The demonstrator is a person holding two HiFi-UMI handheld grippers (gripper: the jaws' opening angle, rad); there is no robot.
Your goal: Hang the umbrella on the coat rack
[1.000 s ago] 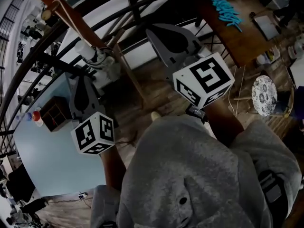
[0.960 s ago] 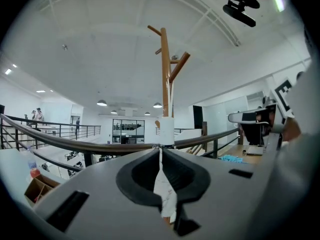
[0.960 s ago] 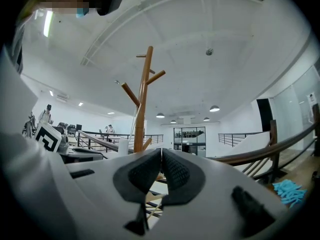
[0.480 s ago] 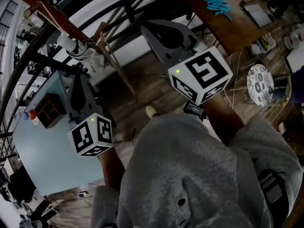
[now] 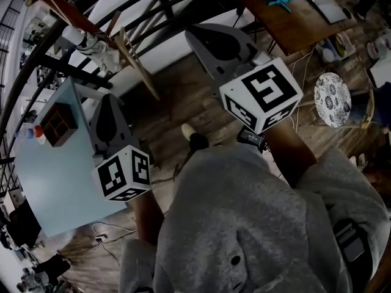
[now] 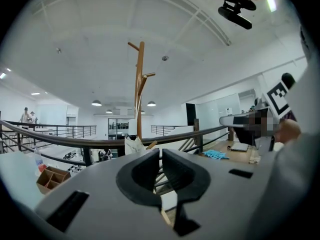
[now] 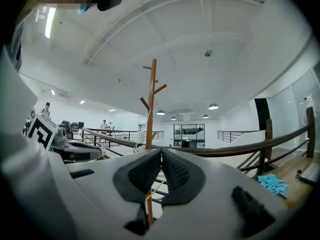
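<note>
A tall wooden coat rack (image 6: 139,94) with short branch pegs stands beyond a black railing, also in the right gripper view as the coat rack (image 7: 151,104). In the head view its pole and legs (image 5: 131,60) lie at the upper left. A white bundle (image 6: 134,145) sits low against the pole, also seen in the head view (image 5: 91,41); I cannot tell whether it is the umbrella. My left gripper (image 6: 161,150) is shut and empty, held level toward the rack, and the head view shows it (image 5: 109,105) at the left. My right gripper (image 7: 161,150) is shut and empty too, at the head view's centre (image 5: 211,38).
A black railing (image 6: 75,142) runs between me and the rack. A light blue table (image 5: 55,182) with a small wooden box (image 5: 55,124) is at the left. At the right are a wooden desk (image 5: 293,23) with blue items and a round patterned stool (image 5: 332,99). Cables lie on the wood floor.
Both grippers have travelled level across the floor with their jaws still shut. In the head view the rack, railing and blue table have slid toward the upper left.
</note>
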